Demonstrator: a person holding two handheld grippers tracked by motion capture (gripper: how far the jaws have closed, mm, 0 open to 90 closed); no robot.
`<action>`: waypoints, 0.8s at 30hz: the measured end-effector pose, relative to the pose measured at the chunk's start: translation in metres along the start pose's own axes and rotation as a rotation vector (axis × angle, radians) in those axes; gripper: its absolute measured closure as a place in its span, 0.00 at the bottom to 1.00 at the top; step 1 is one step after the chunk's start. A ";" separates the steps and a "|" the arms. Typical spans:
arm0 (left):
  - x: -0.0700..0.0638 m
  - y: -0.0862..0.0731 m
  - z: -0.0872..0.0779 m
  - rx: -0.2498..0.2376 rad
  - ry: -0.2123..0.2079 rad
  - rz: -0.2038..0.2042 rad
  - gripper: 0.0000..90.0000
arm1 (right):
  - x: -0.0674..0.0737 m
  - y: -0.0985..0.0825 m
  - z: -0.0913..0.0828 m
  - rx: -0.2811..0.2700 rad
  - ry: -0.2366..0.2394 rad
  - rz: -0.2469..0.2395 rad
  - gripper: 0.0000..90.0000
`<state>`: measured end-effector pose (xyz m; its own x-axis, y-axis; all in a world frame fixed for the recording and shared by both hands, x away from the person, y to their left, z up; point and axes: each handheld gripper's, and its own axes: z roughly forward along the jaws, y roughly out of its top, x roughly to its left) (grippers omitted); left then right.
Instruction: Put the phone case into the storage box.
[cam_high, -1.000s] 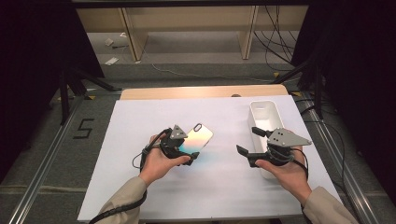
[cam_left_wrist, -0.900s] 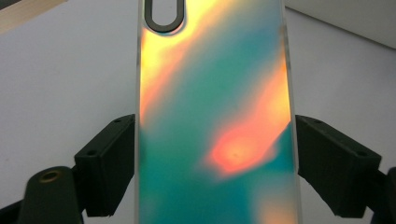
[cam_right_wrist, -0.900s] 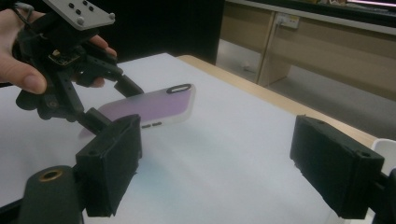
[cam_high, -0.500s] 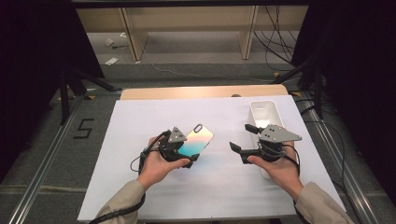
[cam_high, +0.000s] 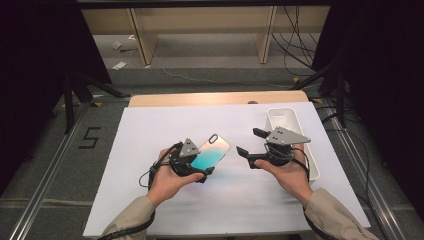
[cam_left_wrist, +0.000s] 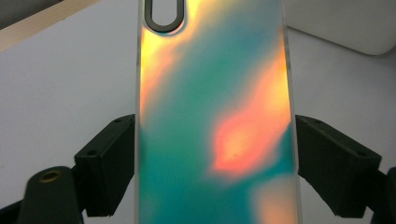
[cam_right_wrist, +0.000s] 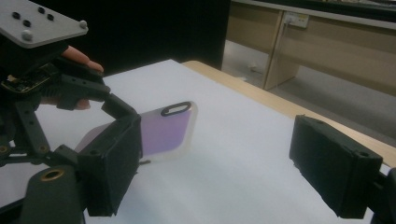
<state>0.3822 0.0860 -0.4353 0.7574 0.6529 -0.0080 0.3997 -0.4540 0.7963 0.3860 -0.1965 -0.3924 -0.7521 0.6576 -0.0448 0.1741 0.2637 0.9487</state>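
A phone case with a shimmering teal and orange back and an oval camera cutout is held just above the white mat. My left gripper is shut on its lower end, and in the left gripper view the two pads press on the long edges of the case. My right gripper is to the right of the case and points left at it, its jaws open with nothing between them. In the right gripper view the case lies ahead, a short way beyond the open right gripper.
A white mat covers the table, with a wooden strip along its far edge. A long white tray stands at the right, just behind my right hand. Dark stands, cables and shelving are on the floor beyond.
My right gripper has moved left, away from the white tray and closer to the phone case. The left gripper and the case have stayed nearly still.
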 end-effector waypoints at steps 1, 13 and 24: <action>0.000 0.000 0.000 0.000 0.000 0.000 0.19 | 0.000 0.000 0.002 0.000 0.001 0.001 0.20; -0.015 0.004 0.004 -0.023 -0.030 0.012 0.19 | 0.002 -0.001 0.027 0.038 0.023 0.020 0.21; -0.022 0.007 0.007 -0.027 -0.038 0.026 0.19 | 0.002 -0.002 0.047 0.062 0.032 0.050 0.21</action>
<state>0.3718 0.0647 -0.4340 0.7863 0.6178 -0.0097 0.3661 -0.4532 0.8128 0.4138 -0.1622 -0.4093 -0.7611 0.6485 0.0127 0.2500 0.2752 0.9283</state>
